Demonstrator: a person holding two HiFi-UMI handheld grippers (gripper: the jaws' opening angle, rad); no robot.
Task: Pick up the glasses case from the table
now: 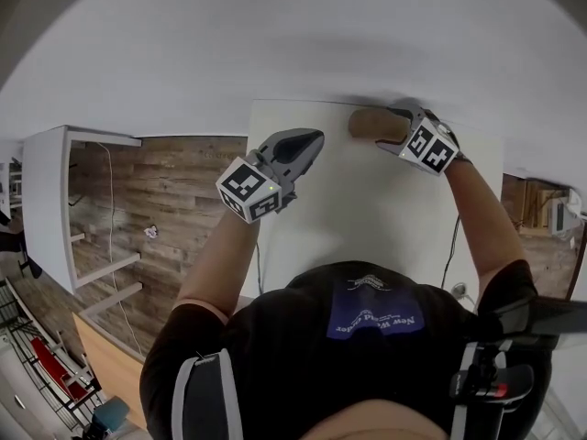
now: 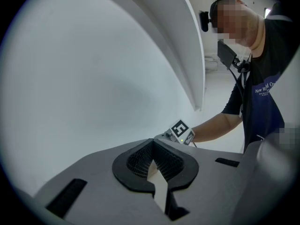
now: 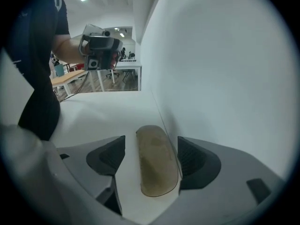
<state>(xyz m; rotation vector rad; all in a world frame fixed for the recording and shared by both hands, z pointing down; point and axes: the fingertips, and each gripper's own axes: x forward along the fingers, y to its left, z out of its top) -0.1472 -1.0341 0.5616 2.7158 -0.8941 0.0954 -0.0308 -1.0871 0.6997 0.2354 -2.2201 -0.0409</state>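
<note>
The person's dark shirt (image 1: 376, 328) is filling the bottom of the head view, bending over the white tabletop (image 1: 367, 209). The left hand-held gripper (image 1: 310, 143) is hovering mid-table with its jaws together and nothing in them. The right hand-held gripper (image 3: 152, 159) is much nearer the task's thing. Its jaws are standing wide on either side of the brown glasses case (image 1: 374, 124), pads clear of it. The case is lying at the far edge along the wall, its long axis running straight out between the jaws, so closing would likely be pinching its narrow width.
</note>
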